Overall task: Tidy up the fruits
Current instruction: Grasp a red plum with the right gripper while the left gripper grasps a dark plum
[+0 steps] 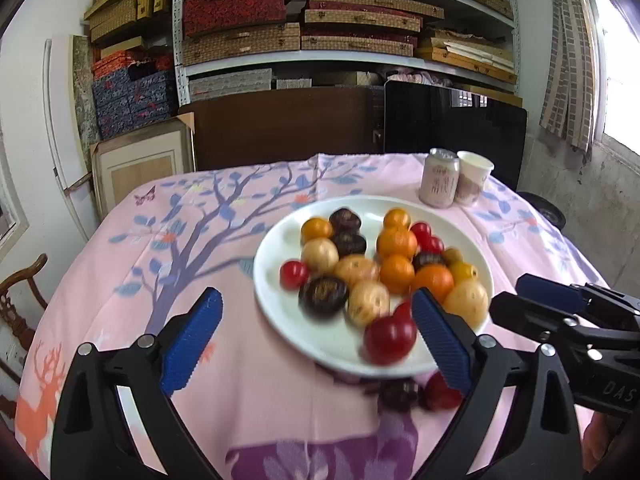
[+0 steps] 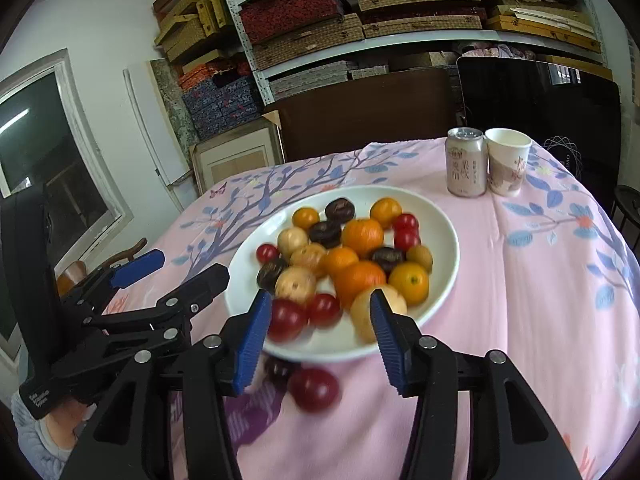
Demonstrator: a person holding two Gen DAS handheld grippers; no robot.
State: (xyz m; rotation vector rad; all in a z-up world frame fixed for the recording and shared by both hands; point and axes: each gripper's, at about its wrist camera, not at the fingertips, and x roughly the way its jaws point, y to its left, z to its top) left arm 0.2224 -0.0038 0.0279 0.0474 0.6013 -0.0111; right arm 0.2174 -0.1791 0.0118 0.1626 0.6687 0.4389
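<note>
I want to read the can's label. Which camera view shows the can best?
The right wrist view: the can looks larger and sharper there, with its label facing the camera. The left wrist view shows the same can smaller and more blurred.

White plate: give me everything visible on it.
The white plate is round, shallow and glossy, like ceramic, and lies flat on the pink tablecloth, near the middle of the table. It carries a loose pile of small fruits: orange, red, dark purple-brown and pale yellow ones. A red fruit and a dark fruit lie off it on the cloth by its near rim. A can and paper cup stand apart behind it. Neither gripper visibly touches it.
</note>
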